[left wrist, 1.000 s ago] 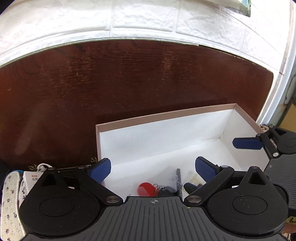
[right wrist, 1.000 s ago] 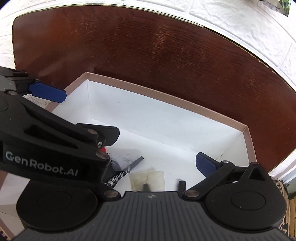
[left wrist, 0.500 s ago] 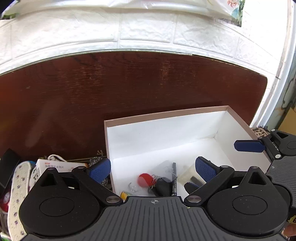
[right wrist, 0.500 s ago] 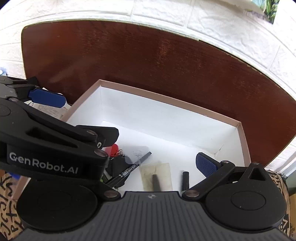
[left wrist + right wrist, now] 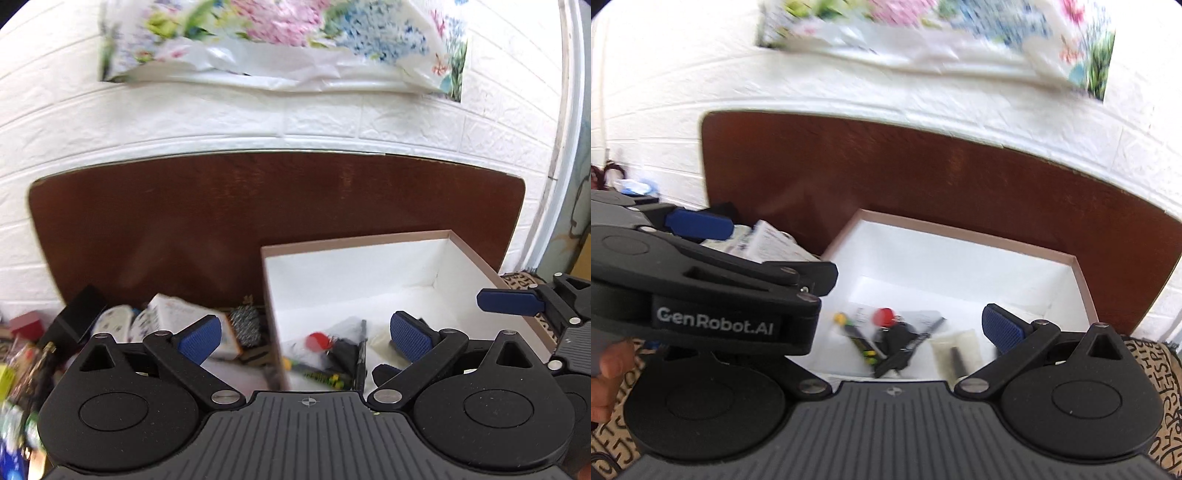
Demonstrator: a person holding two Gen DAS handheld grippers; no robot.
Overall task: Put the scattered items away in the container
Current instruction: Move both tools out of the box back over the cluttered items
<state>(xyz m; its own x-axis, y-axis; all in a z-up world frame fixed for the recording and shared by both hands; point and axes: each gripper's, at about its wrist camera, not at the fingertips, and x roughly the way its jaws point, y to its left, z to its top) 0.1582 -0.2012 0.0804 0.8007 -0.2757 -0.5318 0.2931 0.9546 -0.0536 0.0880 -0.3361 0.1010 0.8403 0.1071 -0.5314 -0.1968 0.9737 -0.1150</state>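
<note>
A white box with a pink rim (image 5: 354, 240) (image 5: 964, 232) stands on the dark wooden table. Inside lie a red round tag with black keys (image 5: 884, 317) (image 5: 317, 340), a black pen (image 5: 916, 343), a yellow-tipped tool (image 5: 855, 334) and a clear packet with a dark piece (image 5: 955, 350). My left gripper (image 5: 304, 336) hangs open and empty above the box's left wall. My right gripper (image 5: 908, 302) is open and empty over the box's near side; its left finger is hidden behind the left gripper's body (image 5: 701, 291).
Left of the box sits a heap of loose items: a white carton (image 5: 188, 314) (image 5: 772, 243), a patterned white item (image 5: 114, 321), a black box (image 5: 79, 314), a metallic scrubber (image 5: 245, 325). A white brick wall with a floral sheet (image 5: 280, 40) stands behind. A patterned cloth (image 5: 1152, 365) lies at right.
Both grippers have pulled back and up from the box, so more wall, table and the left-side heap show. The view is motion-blurred. Both stay open and empty.
</note>
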